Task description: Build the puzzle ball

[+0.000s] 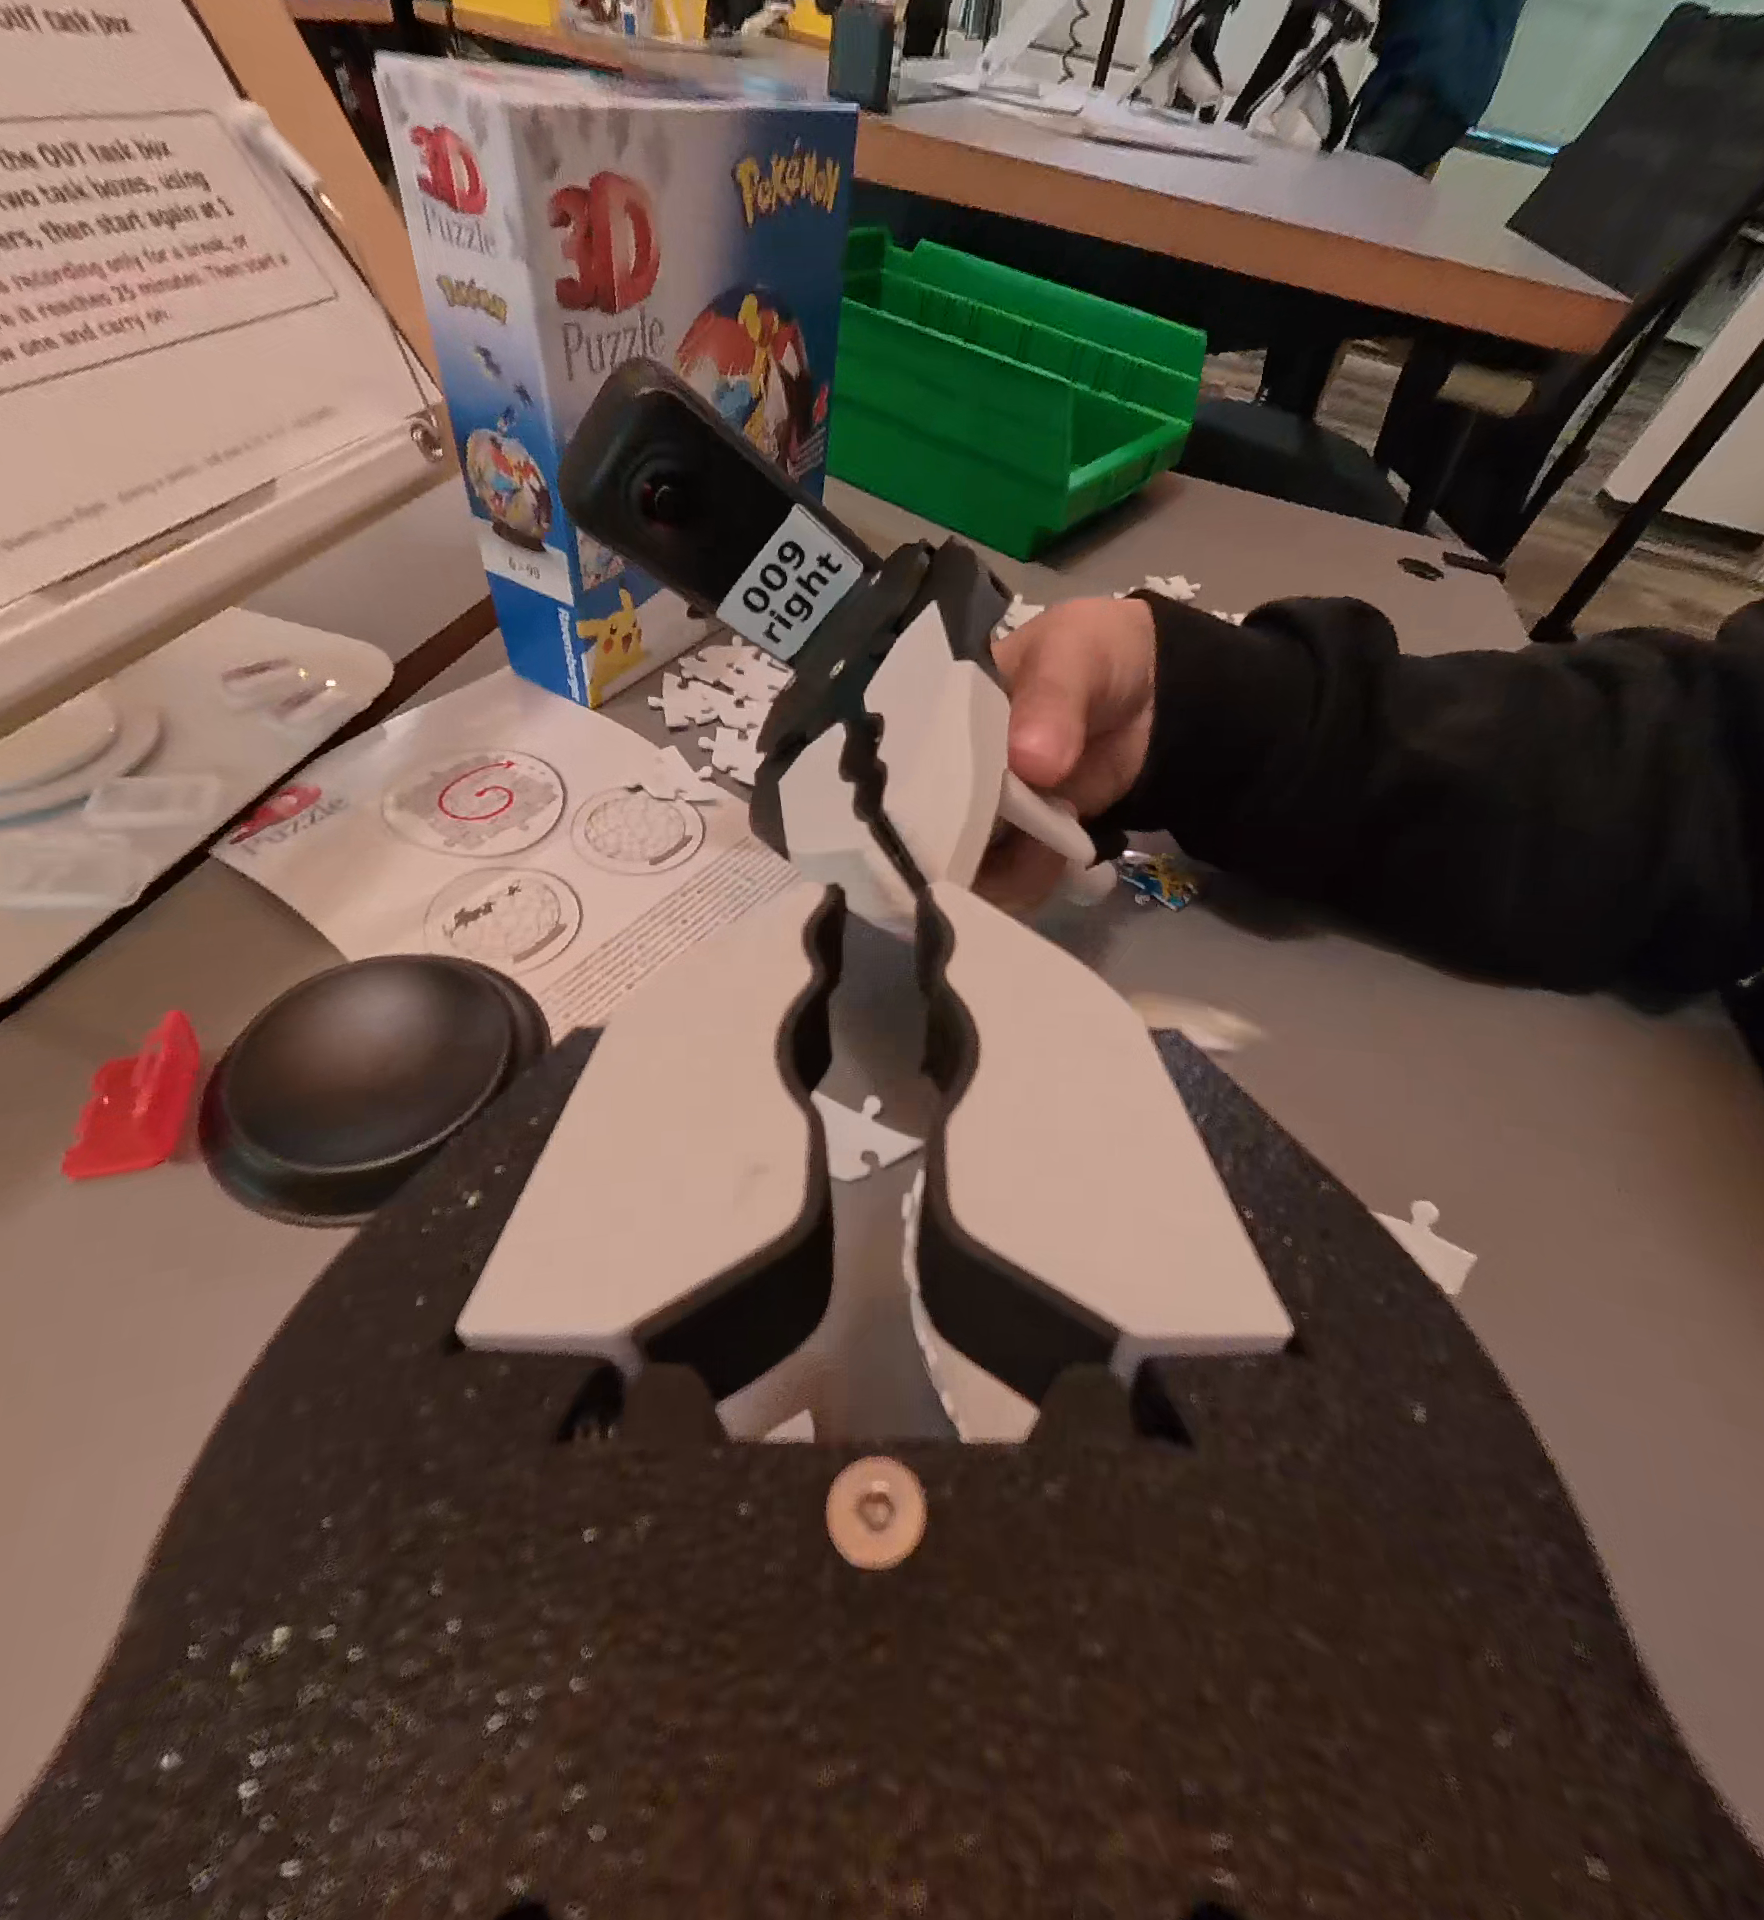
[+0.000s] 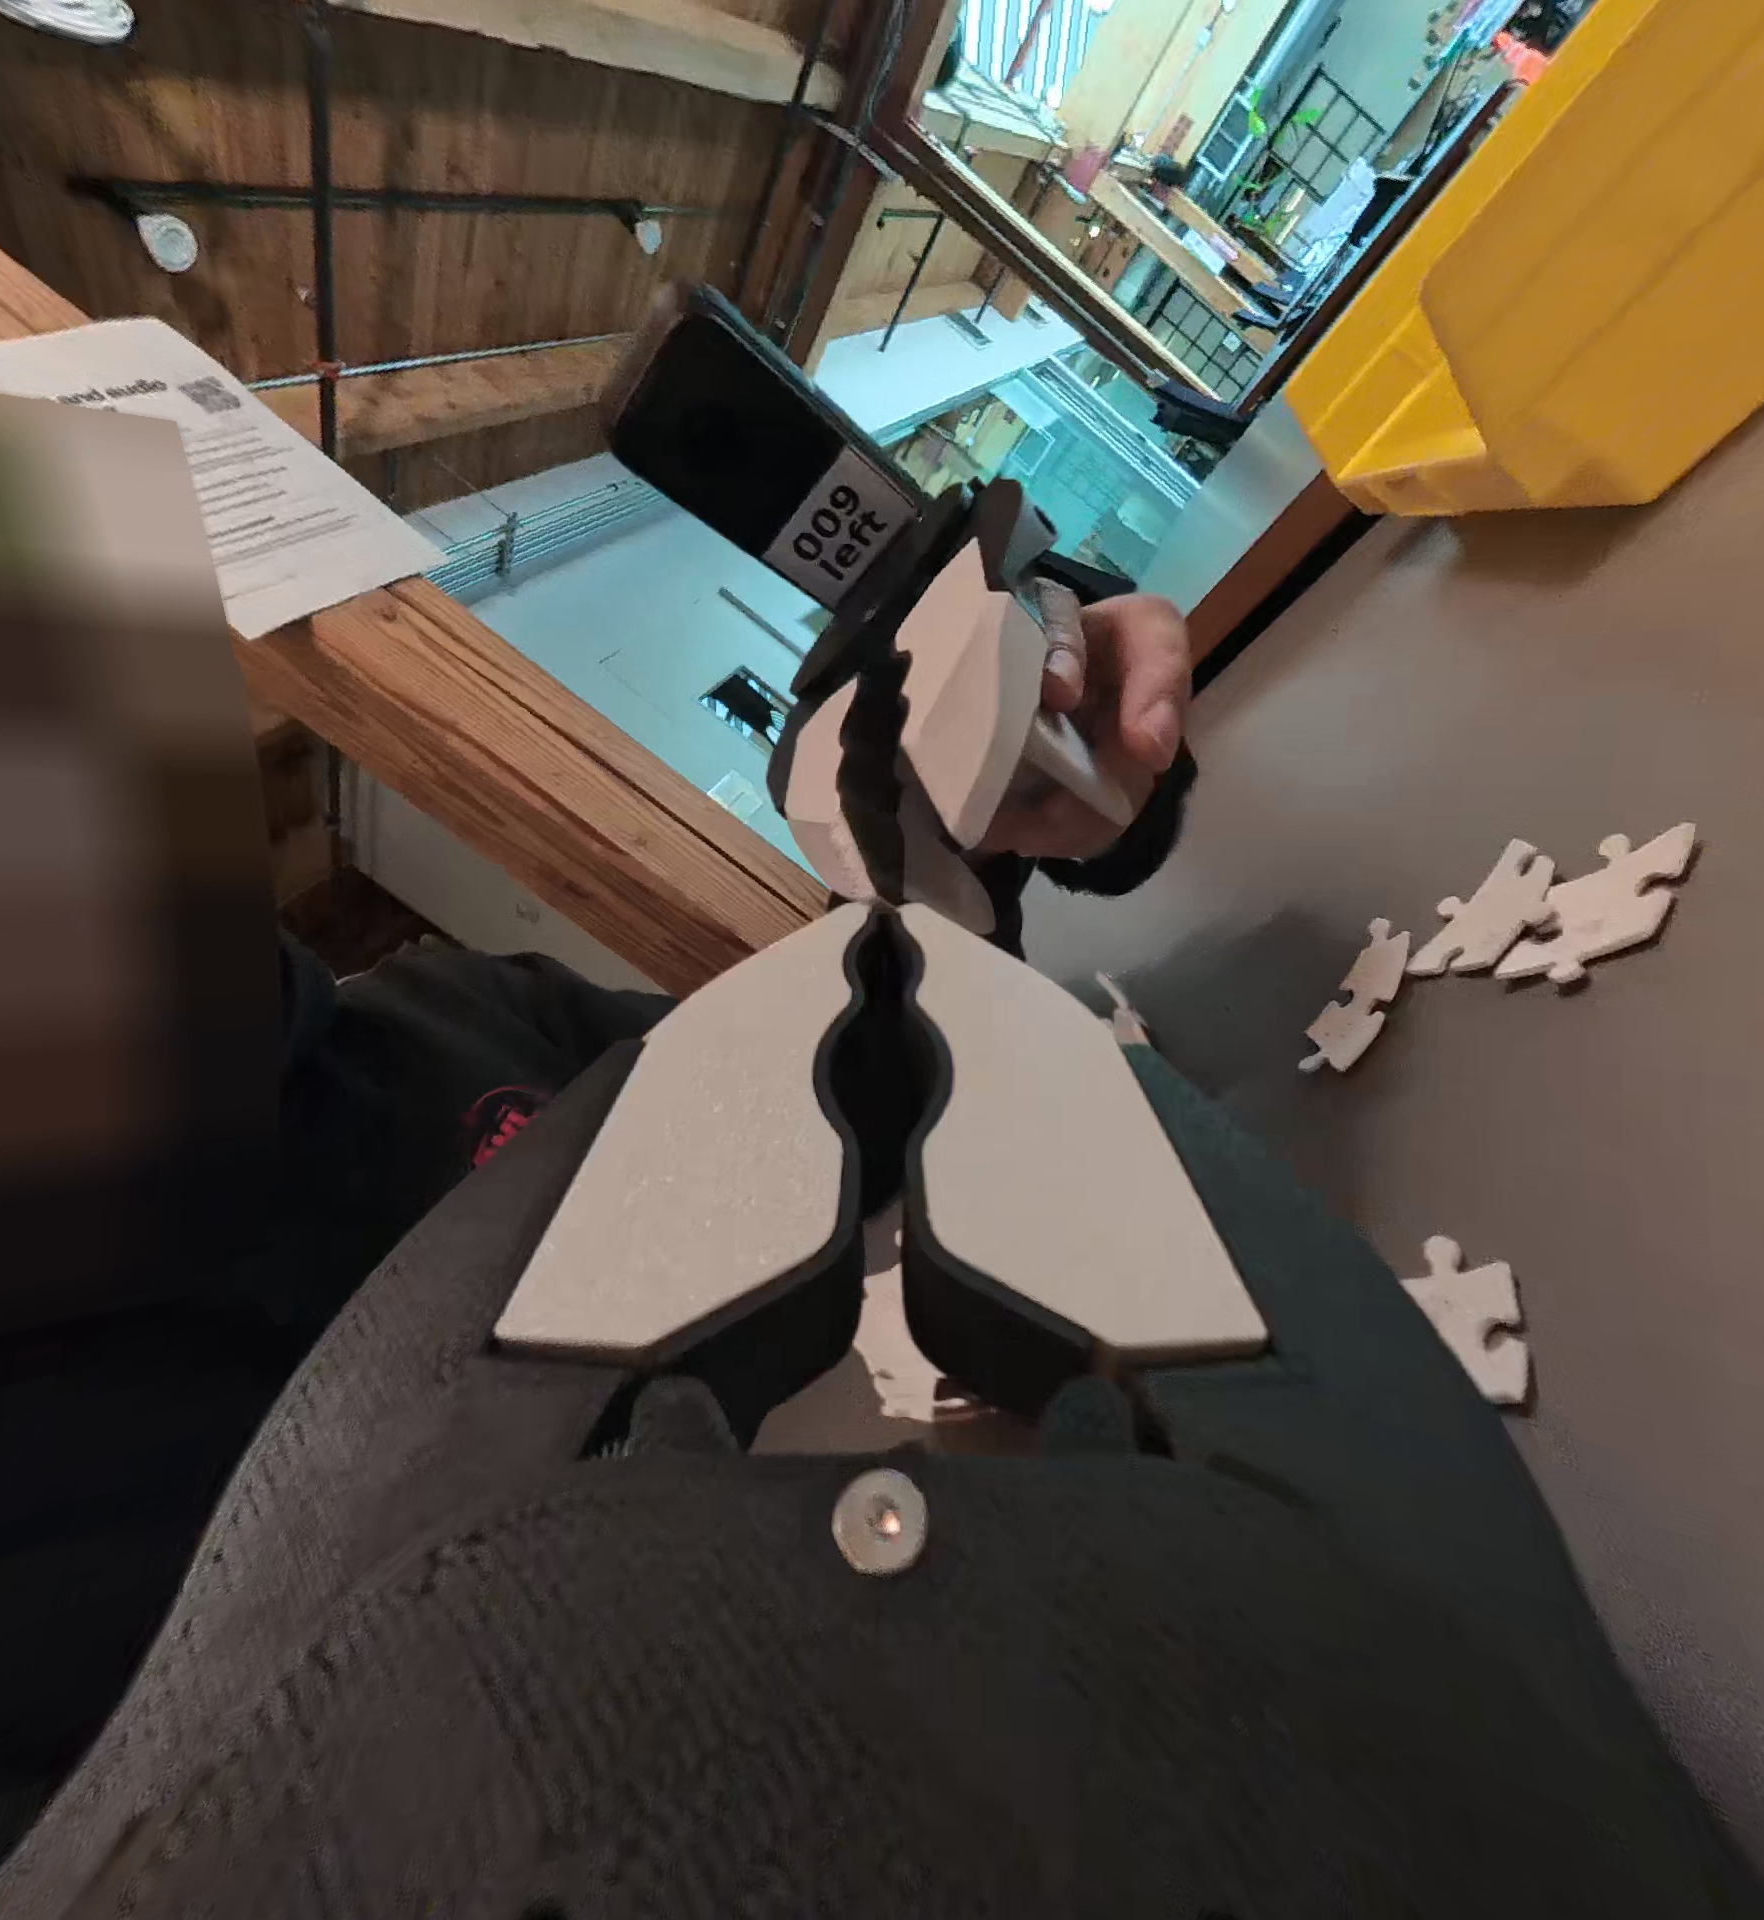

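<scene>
Only the left wrist view shows the puzzle box [image 1: 639,343], with the green bin [image 1: 1013,405] just right of it; whether that bin holds anything is hidden. Only the right wrist view shows the yellow bin [image 2: 1584,291]. Tip to tip, the left gripper [image 1: 883,914] stands slightly parted, the right gripper [image 2: 883,914] clenched; whether either grips a piece, I cannot tell. White puzzle pieces [image 2: 1543,914] lie loose on the desk [image 2: 1636,1143].

Green bin [image 1: 1013,416] partly behind puzzle box [image 1: 639,312]
</scene>
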Demonstrator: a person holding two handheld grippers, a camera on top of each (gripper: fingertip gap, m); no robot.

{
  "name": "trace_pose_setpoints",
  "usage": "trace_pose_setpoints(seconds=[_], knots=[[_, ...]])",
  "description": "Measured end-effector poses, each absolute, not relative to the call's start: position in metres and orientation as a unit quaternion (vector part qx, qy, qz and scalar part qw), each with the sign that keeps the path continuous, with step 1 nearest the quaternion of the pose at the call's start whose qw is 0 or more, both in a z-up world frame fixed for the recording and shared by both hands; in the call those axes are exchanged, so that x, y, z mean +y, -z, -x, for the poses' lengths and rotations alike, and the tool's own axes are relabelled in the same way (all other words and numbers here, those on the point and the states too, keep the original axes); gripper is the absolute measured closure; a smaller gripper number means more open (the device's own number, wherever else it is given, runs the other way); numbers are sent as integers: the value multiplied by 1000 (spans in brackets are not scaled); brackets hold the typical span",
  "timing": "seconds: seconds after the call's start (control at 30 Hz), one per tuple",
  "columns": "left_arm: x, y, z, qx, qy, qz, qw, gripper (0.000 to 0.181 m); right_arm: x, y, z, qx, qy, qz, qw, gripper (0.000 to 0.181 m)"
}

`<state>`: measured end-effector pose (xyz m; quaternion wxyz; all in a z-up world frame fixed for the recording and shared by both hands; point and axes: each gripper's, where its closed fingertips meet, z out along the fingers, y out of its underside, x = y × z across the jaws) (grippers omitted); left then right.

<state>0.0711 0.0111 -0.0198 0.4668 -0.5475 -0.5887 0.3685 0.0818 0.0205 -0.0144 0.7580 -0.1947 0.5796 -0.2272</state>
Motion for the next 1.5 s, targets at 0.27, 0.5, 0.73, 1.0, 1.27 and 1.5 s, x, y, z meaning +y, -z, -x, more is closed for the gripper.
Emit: trace_pose_setpoints(seconds=[0.27,0.5,0.73,1.0,1.27,1.5], knots=[[-18,39,-79,-637,-407,552,353,179,-18,77,-60,762,298,195,541,181],[-20,39,-89,-666,-386,555,316,174,-10,87,-54,787,309,299,443,171],[-27,45,-99,-705,-365,538,283,172,1,125,-53,788,294,467,271,144],[-27,52,-104,-727,-334,525,290,171,10,141,-66,759,295,540,212,131],[-25,57,-104,-735,-317,527,286,168,7,140,-55,762,291,549,180,148],[-12,49,-90,-736,-298,510,331,165,-3,108,-43,749,350,542,153,148]])
